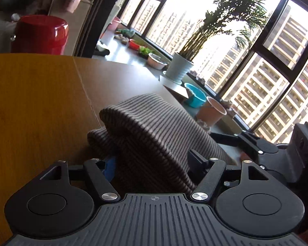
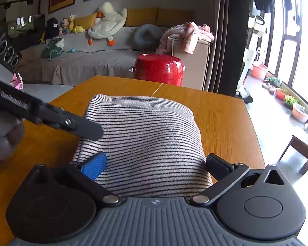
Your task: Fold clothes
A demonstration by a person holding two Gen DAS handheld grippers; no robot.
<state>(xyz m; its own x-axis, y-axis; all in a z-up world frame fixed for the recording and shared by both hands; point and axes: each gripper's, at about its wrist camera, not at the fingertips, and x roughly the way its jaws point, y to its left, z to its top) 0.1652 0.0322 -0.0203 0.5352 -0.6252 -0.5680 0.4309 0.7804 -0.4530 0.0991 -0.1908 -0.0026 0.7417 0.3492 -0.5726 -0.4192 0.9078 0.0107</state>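
A folded garment with thin dark stripes [image 2: 145, 135] lies on the wooden table [image 2: 219, 114]. In the right wrist view its near end bulges up between my right gripper's [image 2: 156, 165] fingers. The blue pad [image 2: 94, 165] and the black pad [image 2: 217, 164] press on it from either side. My left gripper [image 1: 154, 164] comes in from the left. The same striped garment [image 1: 154, 131] fills the gap between its pads, which bear on the cloth. One left finger [image 2: 88, 129] lies over the garment's near left edge.
A red drum-shaped stool [image 2: 159, 69] stands past the table's far edge, with a sofa [image 2: 82, 59] of soft toys behind it. To the right, the table edge drops to a floor. Plant pots and basins [image 1: 194, 98] stand there along the big windows.
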